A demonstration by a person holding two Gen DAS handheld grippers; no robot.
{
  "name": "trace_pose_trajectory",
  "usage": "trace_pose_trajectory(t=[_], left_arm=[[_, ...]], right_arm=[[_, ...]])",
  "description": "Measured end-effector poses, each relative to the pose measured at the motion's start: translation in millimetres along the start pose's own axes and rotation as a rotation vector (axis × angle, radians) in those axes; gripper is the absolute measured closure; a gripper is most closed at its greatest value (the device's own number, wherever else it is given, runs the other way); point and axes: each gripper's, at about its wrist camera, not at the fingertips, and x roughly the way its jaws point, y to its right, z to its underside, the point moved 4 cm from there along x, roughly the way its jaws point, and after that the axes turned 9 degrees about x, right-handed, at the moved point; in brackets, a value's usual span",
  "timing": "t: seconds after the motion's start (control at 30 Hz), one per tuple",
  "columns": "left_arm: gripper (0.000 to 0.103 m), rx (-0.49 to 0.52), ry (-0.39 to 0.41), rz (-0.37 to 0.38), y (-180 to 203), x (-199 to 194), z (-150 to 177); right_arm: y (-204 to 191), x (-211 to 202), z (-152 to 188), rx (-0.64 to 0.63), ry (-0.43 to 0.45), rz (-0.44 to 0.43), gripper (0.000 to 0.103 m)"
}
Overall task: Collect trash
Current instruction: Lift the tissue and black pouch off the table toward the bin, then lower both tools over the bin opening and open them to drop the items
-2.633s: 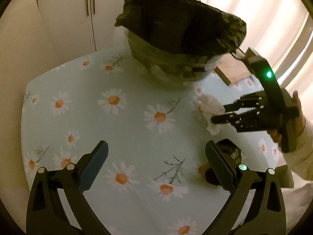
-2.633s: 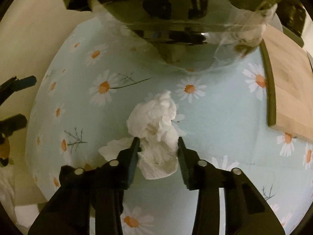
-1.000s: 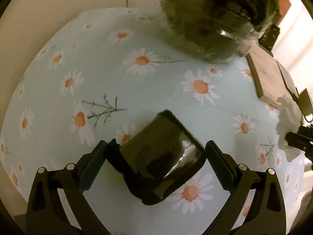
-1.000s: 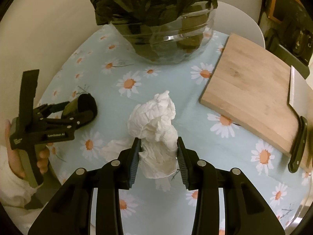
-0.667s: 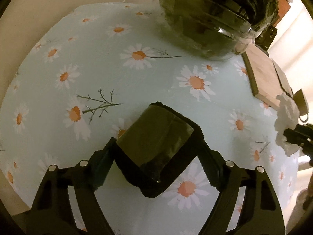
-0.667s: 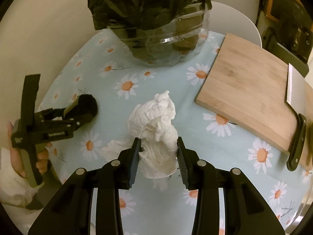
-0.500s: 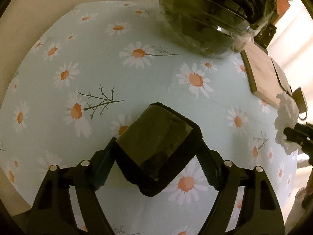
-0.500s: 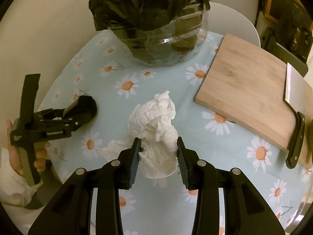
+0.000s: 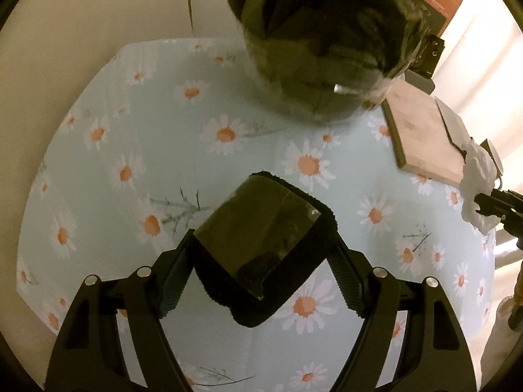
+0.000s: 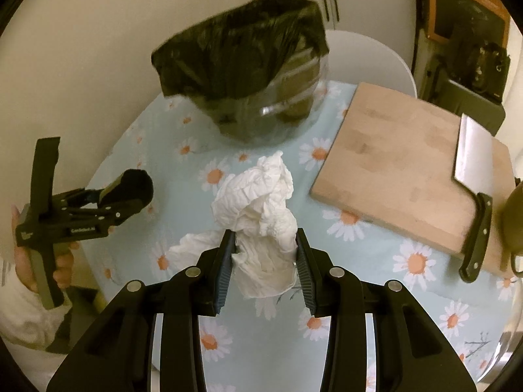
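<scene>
A black foam tray with a dark film cover (image 9: 258, 228) sits cornerwise between the pads of my left gripper (image 9: 261, 245), which is shut on it above the daisy tablecloth (image 9: 130, 130). In the right wrist view the same tray (image 10: 135, 184) sticks out of the left gripper (image 10: 108, 202). My right gripper (image 10: 264, 245) is shut on a crumpled white tissue (image 10: 258, 202), held clear of the table. The right gripper (image 9: 490, 202) and tissue (image 9: 477, 176) also show at the right edge of the left wrist view. A clear bin lined with a black bag (image 10: 242, 65) stands at the table's far side, ahead of both grippers.
A wooden cutting board (image 10: 405, 163) lies to the right with a cleaver (image 10: 474, 163) on it. An olive vessel (image 10: 513, 222) sits at the far right edge. A white chair back (image 10: 366, 55) stands behind the table. A person's hand (image 10: 62, 271) grips the left tool.
The left jaws closed on the black tray and lifted it off the cloth. The right gripper rose with the tissue, and the bin's open top came into its view.
</scene>
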Motion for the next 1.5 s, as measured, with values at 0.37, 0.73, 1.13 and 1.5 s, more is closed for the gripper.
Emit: trace_pose_trajectory(t=[0.37, 0.73, 1.13, 1.5], left_arm=[[0.026, 0.083, 0.049, -0.038, -4, -30, -41], [0.026, 0.111, 0.143, -0.055, -20, -71, -96], [0.026, 0.173, 0.196, -0.003, -9, -108, -151], [0.026, 0.268, 0.215, 0.040, 16, -105, -195]], right_arm=[[-1, -40, -35, 0.028, 0.115, -0.049, 0.069], [-15, -66, -81, 0.012, 0.232, -0.113, 0.069], [-44, -82, -132, -0.057, 0.312, -0.158, 0.069], [-51, -83, -164, -0.092, 0.328, -0.149, 0.068]])
